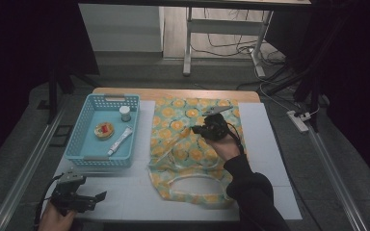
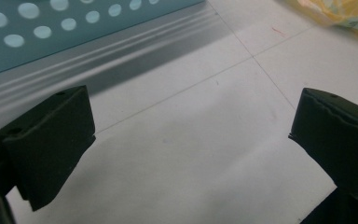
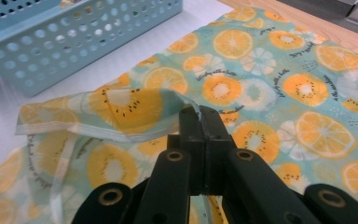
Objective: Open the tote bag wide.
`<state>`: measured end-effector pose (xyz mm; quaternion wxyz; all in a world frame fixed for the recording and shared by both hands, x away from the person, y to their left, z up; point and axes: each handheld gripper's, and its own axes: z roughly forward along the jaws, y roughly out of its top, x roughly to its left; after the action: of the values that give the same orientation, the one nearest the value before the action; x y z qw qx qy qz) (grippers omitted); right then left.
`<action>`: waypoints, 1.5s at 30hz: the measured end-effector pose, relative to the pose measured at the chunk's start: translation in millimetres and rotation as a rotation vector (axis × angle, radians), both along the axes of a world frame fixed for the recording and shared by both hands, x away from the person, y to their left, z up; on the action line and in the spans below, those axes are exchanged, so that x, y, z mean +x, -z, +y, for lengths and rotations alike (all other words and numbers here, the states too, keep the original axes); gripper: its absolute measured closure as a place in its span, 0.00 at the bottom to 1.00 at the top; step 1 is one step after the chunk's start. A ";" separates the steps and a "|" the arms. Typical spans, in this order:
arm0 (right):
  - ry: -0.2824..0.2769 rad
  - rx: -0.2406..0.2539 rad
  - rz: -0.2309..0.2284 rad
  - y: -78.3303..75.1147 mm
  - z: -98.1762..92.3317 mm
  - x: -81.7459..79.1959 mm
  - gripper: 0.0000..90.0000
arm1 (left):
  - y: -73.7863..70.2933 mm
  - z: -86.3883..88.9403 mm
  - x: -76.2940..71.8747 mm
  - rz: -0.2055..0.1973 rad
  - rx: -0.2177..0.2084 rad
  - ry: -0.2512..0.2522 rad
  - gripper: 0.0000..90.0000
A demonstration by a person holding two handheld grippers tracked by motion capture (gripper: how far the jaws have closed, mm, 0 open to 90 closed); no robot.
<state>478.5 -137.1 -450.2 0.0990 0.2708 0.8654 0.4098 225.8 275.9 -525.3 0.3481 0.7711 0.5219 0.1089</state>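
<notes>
My right tool [image 3: 199,122] is clenched on a fold of the citrus-print apron [image 1: 183,139]; its bulk lies beneath. My left tool [image 1: 87,199] rests released, well apart.

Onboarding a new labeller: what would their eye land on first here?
Probably the orange-slice printed cloth spread over the middle of the table, with the right gripper shut on a lifted fold of it near its left edge. Next, the pale blue basket at the left, holding a tube, a small jar and a round tin. The left gripper waits open over bare table.
</notes>
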 end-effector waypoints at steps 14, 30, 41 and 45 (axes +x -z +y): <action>0.033 -0.058 0.008 42.5 5.0 22.0 1.00 | 0.8 2.8 1.1 0.009 -0.029 0.014 0.00; 0.068 -0.132 0.052 73.4 -1.1 34.0 0.97 | 0.6 3.3 0.5 0.005 -0.033 0.015 0.00; 0.083 -0.064 0.027 47.8 -10.5 29.0 0.70 | 0.5 3.4 0.2 0.001 -0.036 0.013 0.00; 0.078 -0.044 0.043 39.9 -14.0 23.9 0.60 | 0.4 3.8 0.2 0.002 -0.038 0.013 0.00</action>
<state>502.4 -151.1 -490.2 0.1019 0.3107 0.8649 0.3808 226.0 279.7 -525.8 0.3628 0.7679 0.5192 0.0958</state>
